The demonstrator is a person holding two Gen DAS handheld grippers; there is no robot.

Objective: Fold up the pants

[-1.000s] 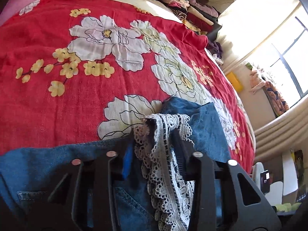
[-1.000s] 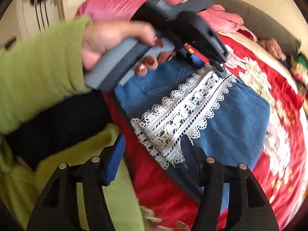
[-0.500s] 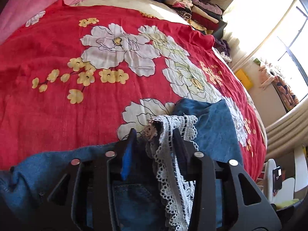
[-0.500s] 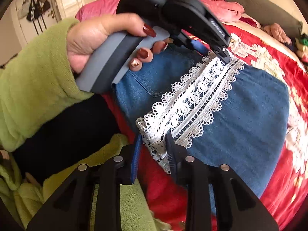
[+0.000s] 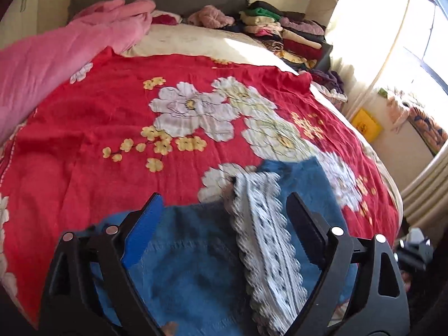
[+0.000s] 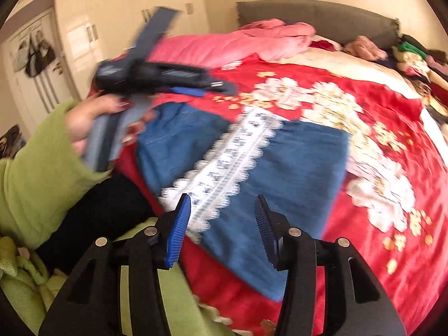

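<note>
Opening wide, the left gripper [image 5: 224,224] has nothing pinched — its fingers [image 5: 142,224] stand well apart above the denim pants [image 5: 193,266], w/ the white lace trim [image 5: 266,238] lying loose between them, not pressed by either pad. Right gripper [image 6: 222,224] is also opening; its fingers sit at a middling gap, above the near end of the lace, and no cloth looks clamped there either. In the right wrist view the other gripper shows up top-left, held by a hand [image 6: 84,123] in a green sleeve [image 6: 36,173], clear of the fabric.

Pants lie as a folded blue rectangle on the red floral bedspread [image 5: 84,140], near the bed's front edge, lace strip running diagonally across the top layer. Looks like a fold has just been laid down & both tools are letting go.

Risks from here, as a guess:
- Lace is light and open-weave — a finger tip could snag it while pulling away and drag the top layer out of line.
- Bedspread is soft and a bit wrinkled, so the fold may slump or spring open once nothing pins it.
- Pants sit close to the bed edge by the person's lap; a careless sweep could tug them off.
- Frames are blurred w/ motion, so whether the edges line up can't be told — a next fold on a skewed stack would compound the error.
</note>
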